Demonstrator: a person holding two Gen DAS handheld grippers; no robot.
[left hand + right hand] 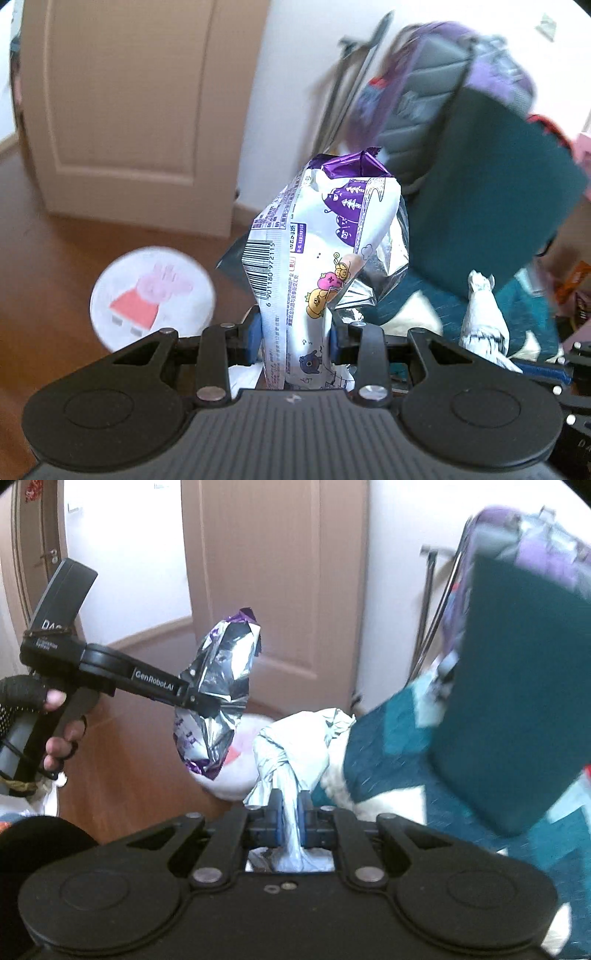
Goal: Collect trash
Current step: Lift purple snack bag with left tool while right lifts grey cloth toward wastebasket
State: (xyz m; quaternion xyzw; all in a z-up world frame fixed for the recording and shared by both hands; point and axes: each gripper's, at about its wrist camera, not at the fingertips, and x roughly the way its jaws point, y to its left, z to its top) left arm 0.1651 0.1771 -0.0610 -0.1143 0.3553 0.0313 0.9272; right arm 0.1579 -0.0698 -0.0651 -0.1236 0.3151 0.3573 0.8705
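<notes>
Both hands raised, each gripper loaded.
Left gripper (pixel 293 338) pinches purple snack wrapper (pixel 325 236); right gripper (pixel 290 818), tilted downward, clamps crumpled white wrapper (pixel 295 738).

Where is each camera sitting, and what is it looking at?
Left wrist: sits on the left gripper, looking along its jaws at the snack wrapper they pinch, with the door beyond; no body shows.
Right wrist: sits on the right gripper, looking at the white bag in its jaws; the left gripper and hand show.
Shared: the wrapper, bag and teal cushion.
</notes>
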